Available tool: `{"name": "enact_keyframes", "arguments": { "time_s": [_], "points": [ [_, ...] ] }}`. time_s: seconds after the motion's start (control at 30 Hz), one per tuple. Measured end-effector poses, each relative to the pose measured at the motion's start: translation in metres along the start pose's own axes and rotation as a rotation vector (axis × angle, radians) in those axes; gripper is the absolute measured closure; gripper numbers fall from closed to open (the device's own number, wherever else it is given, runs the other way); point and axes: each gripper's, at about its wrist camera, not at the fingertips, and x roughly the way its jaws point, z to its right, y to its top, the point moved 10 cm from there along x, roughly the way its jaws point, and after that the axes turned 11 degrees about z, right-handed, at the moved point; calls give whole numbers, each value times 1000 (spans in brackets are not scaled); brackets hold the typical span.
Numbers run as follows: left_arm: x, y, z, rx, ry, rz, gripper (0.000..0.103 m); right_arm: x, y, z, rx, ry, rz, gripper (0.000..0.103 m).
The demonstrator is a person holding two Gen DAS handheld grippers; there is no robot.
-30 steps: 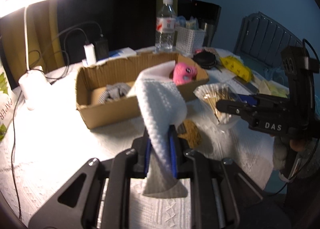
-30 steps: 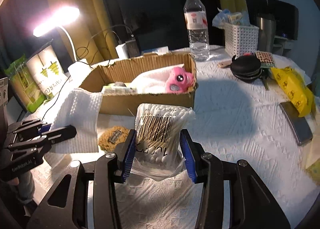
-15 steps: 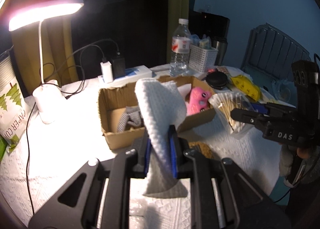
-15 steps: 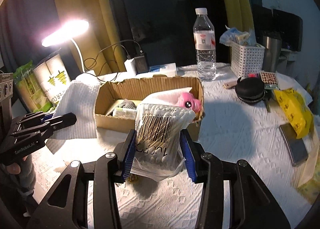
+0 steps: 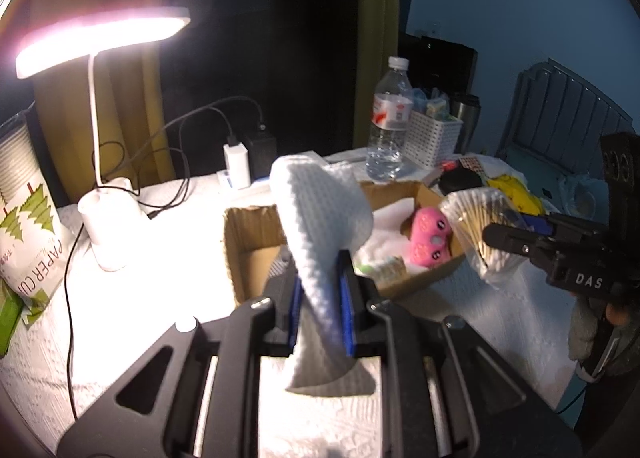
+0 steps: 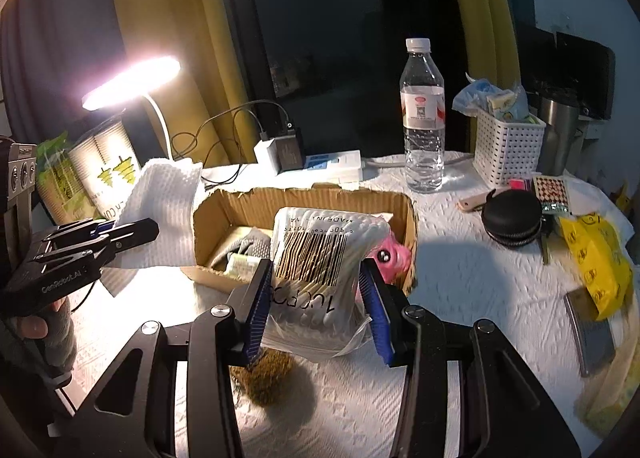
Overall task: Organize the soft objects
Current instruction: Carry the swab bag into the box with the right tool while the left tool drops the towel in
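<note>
My left gripper (image 5: 322,310) is shut on a white waffle-textured cloth (image 5: 324,226) and holds it up in front of the cardboard box (image 5: 248,242). My right gripper (image 6: 316,306) is shut on a clear bag of cotton swabs (image 6: 316,258), lifted near the box's (image 6: 304,198) front wall. Inside the box lie a pink plush toy (image 5: 430,236), white cloth and grey fabric (image 6: 248,248). A brown scrubby pad (image 6: 268,376) lies on the table under the right gripper. The left gripper and cloth also show in the right wrist view (image 6: 132,230), and the right gripper in the left wrist view (image 5: 496,236).
A lit desk lamp (image 5: 104,38) stands at the left with cables and chargers (image 6: 280,150) behind the box. A water bottle (image 6: 422,118), white basket (image 6: 508,138), black round case (image 6: 512,218), yellow packet (image 6: 596,258) and phone (image 6: 592,334) sit to the right. Paper cups pack (image 5: 28,226) at far left.
Both grippers have risen and drawn back from the table with their loads held; the box now sits lower and farther in both views. The swab bag now hangs over the box's front.
</note>
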Motion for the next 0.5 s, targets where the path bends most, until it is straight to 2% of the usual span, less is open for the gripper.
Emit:
{"name": "enact_keyframes", "arguments": {
  "time_s": [0.3,0.5],
  "points": [
    [23,5,-3,-5,5,-4,86,19,11,7,7,11,10,57],
    [41,10,8,6,-22,-15,86,30,17,13,14,21,20,57]
  ]
}}
